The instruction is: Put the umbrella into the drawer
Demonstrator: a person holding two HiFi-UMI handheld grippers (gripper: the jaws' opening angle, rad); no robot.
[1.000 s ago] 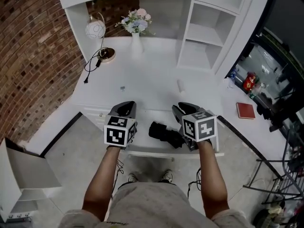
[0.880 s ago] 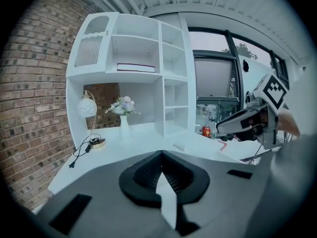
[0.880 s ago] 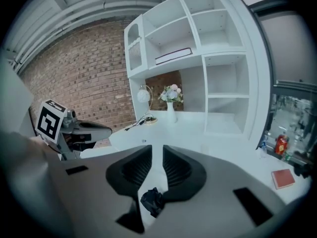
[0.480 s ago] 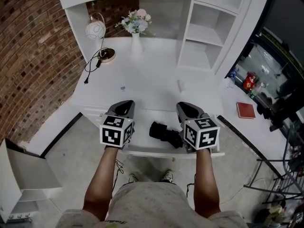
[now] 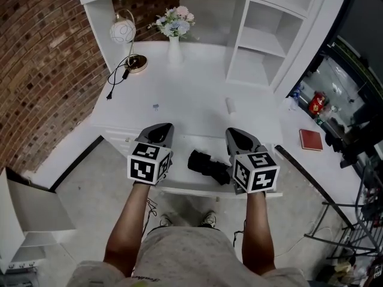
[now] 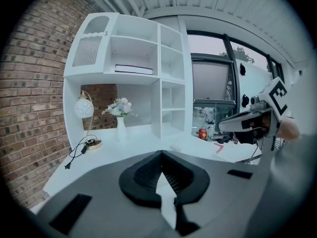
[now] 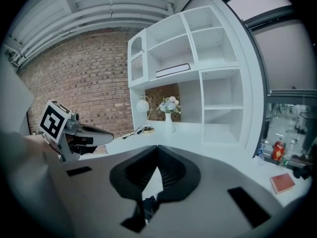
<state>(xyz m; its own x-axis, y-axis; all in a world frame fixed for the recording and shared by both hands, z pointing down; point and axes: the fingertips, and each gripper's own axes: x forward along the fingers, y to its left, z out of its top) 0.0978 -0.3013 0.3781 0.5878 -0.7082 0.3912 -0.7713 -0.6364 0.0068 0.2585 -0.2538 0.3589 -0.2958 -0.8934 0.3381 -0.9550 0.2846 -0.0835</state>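
Black umbrella [image 5: 208, 165] is seen in the drawer [image 5: 185, 191]; left gripper [image 5: 159, 129] at nine o'clock is closed empty, right gripper [image 5: 239, 134] at three, just closed, empty.

It looked like a home study: a white bench [image 5: 191, 100] with built-in shelves [image 5: 263, 40] filled the top of the frame, a brick wall [image 5: 42, 70] ran down the left, and a flower vase [image 5: 174, 45] stood near a globe lamp [image 5: 121, 32].
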